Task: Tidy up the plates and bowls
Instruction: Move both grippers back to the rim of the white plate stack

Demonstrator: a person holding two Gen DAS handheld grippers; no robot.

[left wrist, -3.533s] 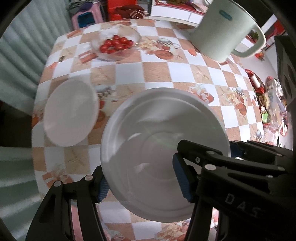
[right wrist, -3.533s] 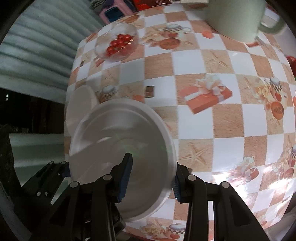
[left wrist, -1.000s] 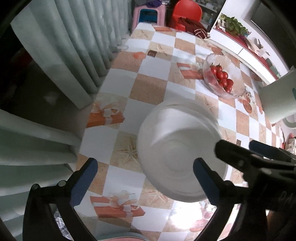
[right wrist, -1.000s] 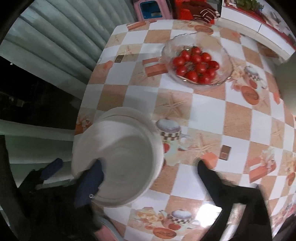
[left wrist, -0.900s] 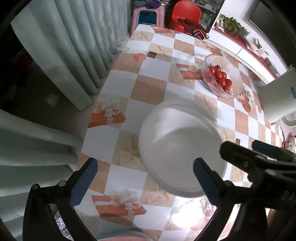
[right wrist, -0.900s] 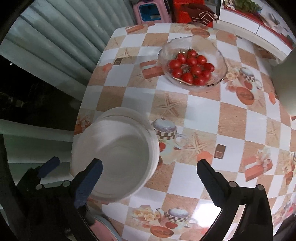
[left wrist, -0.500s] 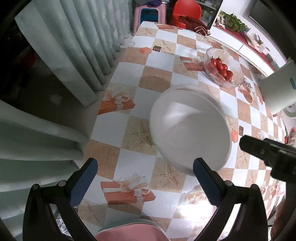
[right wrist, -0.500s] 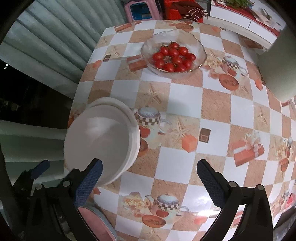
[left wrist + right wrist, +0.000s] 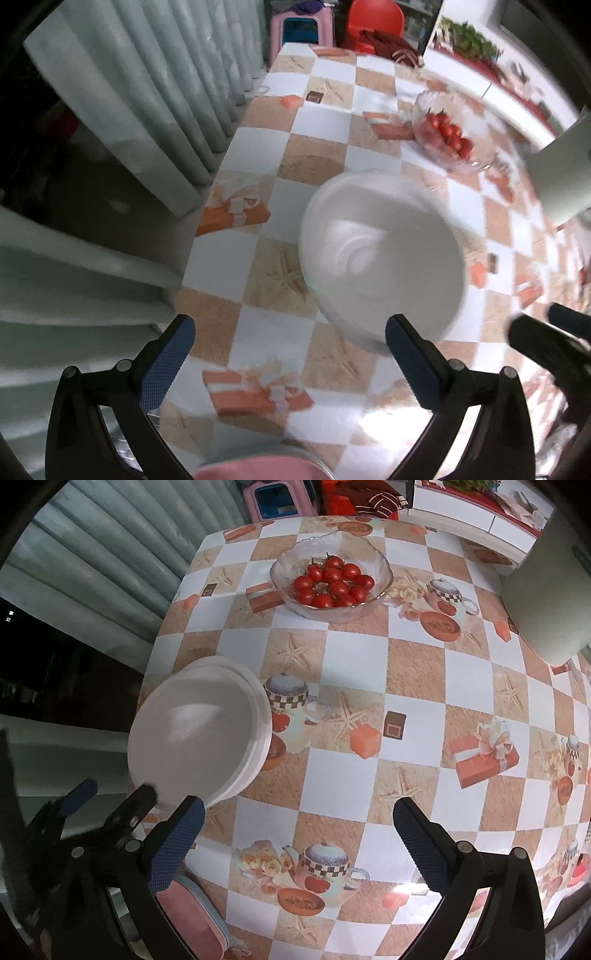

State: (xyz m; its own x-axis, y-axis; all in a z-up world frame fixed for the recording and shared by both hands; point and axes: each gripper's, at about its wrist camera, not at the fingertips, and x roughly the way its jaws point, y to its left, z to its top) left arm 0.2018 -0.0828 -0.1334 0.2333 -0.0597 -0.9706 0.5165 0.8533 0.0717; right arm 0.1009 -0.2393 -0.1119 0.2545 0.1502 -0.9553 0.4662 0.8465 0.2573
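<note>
Nearest the cameras, both grippers hang above the worktop (image 9: 369,775) with nothing between them: the left gripper (image 9: 290,354) has its jaws spread wide, and the right gripper (image 9: 299,834) likewise. A pink item (image 9: 192,919) sits at the near edge below them; what it is I cannot tell.

Just beyond, near the curtain-side edge, the white plates (image 9: 199,734) lie stacked, the upper one sitting slightly off-centre on the one beneath, its rim overhanging toward the near side. From the right wrist view the left gripper's jaws appear just beside the stack's near rim, apart from it.

Judging from this, the stacking step looks done and the release is clean. To finish it well, lift both grippers straight up and away before swinging sideways, so no jaw clips the overhanging rim; a gentle nudge could square the stack.

Farther off stand a glass bowl (image 9: 330,581) of tomatoes (image 9: 332,581) and, at the right, a pale jug (image 9: 546,602), well apart from the plates.
</note>
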